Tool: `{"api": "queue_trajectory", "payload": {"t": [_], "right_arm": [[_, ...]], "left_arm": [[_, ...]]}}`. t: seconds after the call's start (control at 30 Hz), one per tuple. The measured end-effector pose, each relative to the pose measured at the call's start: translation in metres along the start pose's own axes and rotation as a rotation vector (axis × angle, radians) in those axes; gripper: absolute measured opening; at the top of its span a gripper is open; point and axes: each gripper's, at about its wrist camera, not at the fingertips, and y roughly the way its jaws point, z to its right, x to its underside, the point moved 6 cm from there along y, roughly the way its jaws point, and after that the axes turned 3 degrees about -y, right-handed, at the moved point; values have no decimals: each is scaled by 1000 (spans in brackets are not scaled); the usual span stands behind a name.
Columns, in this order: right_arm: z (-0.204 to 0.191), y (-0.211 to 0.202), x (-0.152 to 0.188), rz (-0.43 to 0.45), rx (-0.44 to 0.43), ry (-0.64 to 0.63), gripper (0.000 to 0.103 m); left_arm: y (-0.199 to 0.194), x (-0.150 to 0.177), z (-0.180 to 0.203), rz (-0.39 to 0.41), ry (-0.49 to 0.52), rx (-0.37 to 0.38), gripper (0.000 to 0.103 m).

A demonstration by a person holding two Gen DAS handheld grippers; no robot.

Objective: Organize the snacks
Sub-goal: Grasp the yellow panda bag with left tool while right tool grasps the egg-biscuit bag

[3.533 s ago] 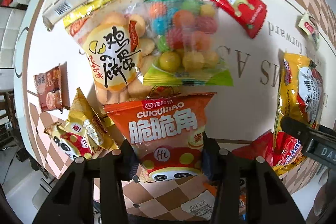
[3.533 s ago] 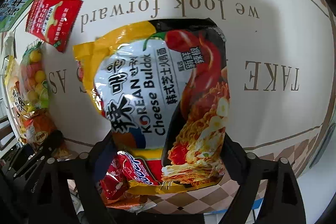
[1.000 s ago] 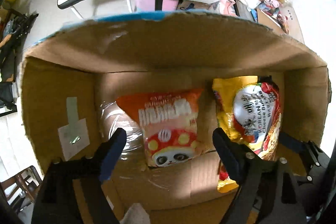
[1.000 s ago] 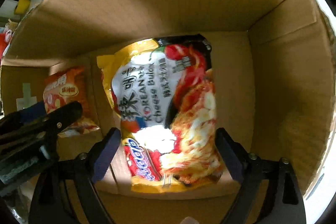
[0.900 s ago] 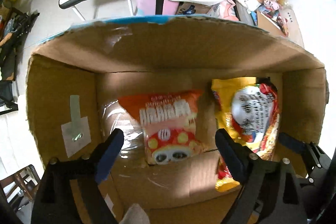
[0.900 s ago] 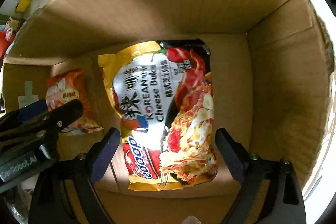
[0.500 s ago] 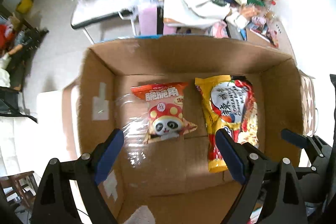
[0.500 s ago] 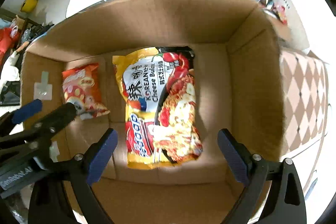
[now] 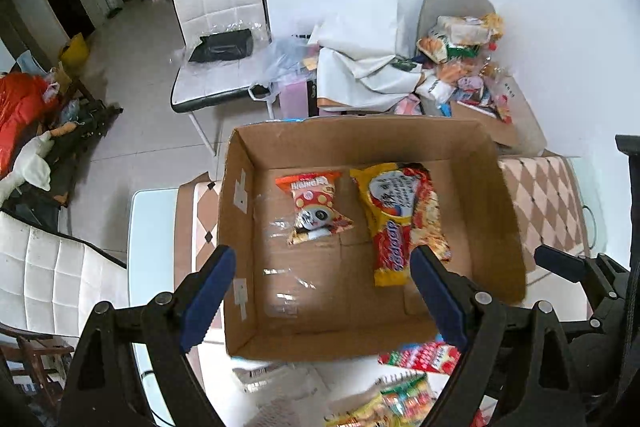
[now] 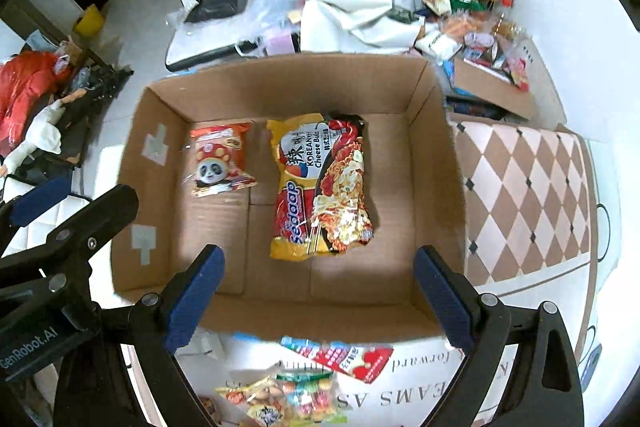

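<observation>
Left gripper [image 9: 320, 291] and right gripper [image 10: 316, 287]: both spread wide, empty, above the cardboard box [image 10: 436, 187]. Remaining snacks: red sachet [image 10: 344, 357], long axis crosswise, just beneath the right gripper (nearer arm, likely).

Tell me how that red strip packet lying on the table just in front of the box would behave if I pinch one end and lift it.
The red strip packet looks thin and flat, so it would probably droop from the pinched end. Its glossy film may slip between the pads, so a grip well in from the edge seems safer. It seems light, and likely to slide across the tablecloth if nudged.
</observation>
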Motion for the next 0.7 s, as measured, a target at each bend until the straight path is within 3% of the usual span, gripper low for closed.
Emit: {"api": "queue_trajectory", "payload": {"t": [0.27, 0.43, 0.7], "right_arm": [[-4, -47, 41, 34, -45, -3, 98], [6, -64, 99, -5, -102, 42, 98], [53, -41, 215, -189, -143, 161, 98]], "left_arm": [[-48, 36, 12, 40, -18, 10, 89], [-71, 81, 13, 31, -40, 22, 89], [-43, 187, 0, -164, -78, -9, 89]]}}
